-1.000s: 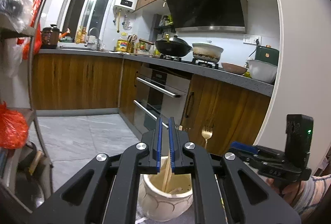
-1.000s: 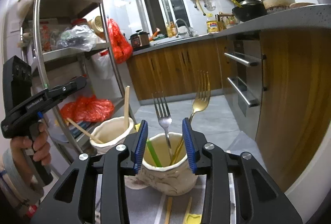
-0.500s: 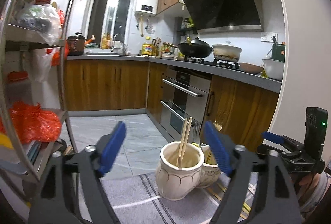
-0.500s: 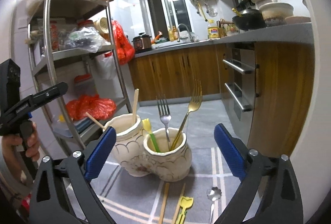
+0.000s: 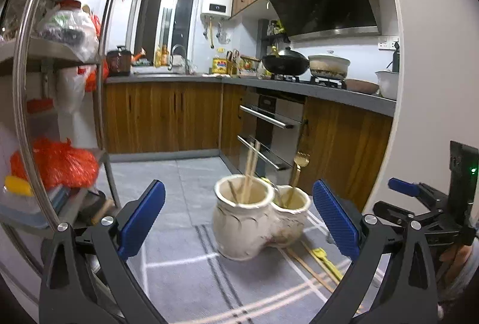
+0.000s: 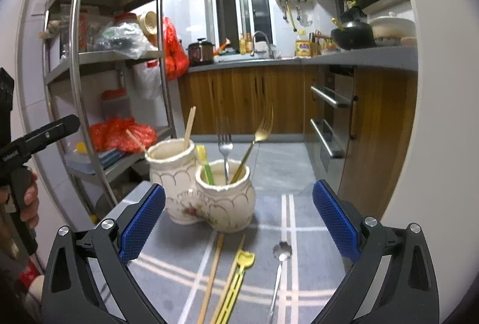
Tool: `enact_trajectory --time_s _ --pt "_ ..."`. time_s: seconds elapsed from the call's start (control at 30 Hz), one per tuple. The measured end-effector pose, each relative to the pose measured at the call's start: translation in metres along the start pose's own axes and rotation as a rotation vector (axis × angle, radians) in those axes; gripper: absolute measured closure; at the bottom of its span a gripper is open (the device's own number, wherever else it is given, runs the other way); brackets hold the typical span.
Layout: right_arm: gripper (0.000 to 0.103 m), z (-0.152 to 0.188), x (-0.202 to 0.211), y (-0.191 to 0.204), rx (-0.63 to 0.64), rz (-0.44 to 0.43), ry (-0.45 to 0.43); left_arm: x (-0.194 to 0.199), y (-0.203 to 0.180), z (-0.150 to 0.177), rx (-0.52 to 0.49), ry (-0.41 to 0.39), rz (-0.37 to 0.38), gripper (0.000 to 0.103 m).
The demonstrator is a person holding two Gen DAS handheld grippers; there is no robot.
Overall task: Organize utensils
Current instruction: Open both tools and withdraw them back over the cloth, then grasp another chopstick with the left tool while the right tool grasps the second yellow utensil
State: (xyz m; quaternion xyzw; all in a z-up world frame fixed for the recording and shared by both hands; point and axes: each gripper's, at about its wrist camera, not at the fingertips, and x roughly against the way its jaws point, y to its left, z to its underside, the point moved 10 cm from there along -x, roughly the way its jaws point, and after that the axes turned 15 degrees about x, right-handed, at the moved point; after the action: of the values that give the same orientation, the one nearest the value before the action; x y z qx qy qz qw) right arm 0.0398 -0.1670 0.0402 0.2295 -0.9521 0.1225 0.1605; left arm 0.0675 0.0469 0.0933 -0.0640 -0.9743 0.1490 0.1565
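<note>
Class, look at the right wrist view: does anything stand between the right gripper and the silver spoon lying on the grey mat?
Nothing visible does. The silver spoon lies flat on the grey mat, apart from the chopsticks, between and below the right gripper, whose jaws are wide open and empty.

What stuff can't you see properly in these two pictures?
- Bottoms of the chopsticks, left wrist view: hidden inside the pot.
- Lower ends of the silver fork and gold fork, right wrist view: hidden by the second pot.
- Spoon handle end, right wrist view: cut off at the bottom edge.
- Yellow utensil, left wrist view: partly behind the left gripper.
- Bottle labels on the counter: too small.
</note>
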Motion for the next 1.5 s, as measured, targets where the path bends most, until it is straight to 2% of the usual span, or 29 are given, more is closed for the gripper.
enact_trajectory --time_s 0.27,0.43,0.73,0.93,1.07,1.17,1.23,1.3,1.5 --pt "0.005 0.026 0.004 -0.008 0.014 0.027 0.058 -0.001 -0.012 0.022 -0.021 0.032 -0.013 0.006" --pt "0.005 0.057 0.002 -0.014 0.045 0.054 0.152 -0.014 -0.008 0.050 -0.032 0.101 -0.058 0.006" --pt "0.005 0.106 -0.016 -0.018 0.015 0.061 0.313 -0.033 -0.009 0.108 -0.045 0.231 -0.064 0.006" --pt "0.005 0.125 -0.033 -0.013 -0.009 0.058 0.398 -0.037 -0.010 0.145 -0.074 0.312 -0.054 0.006" --pt "0.008 0.126 -0.038 -0.008 -0.030 0.028 0.408 -0.041 -0.005 0.157 -0.063 0.346 -0.056 0.006" --pt "0.018 0.123 -0.041 0.005 -0.032 -0.021 0.412 -0.043 -0.003 0.160 -0.040 0.356 -0.050 0.006" --pt "0.033 0.123 -0.046 0.017 -0.040 -0.067 0.431 -0.044 -0.002 0.161 -0.034 0.357 -0.049 0.006" --pt "0.042 0.125 -0.051 0.028 -0.046 -0.100 0.450 -0.044 -0.002 0.160 -0.036 0.357 -0.050 0.006" --pt "0.076 0.134 -0.059 0.044 -0.051 -0.133 0.505 -0.043 -0.001 0.162 -0.041 0.359 -0.050 0.006"
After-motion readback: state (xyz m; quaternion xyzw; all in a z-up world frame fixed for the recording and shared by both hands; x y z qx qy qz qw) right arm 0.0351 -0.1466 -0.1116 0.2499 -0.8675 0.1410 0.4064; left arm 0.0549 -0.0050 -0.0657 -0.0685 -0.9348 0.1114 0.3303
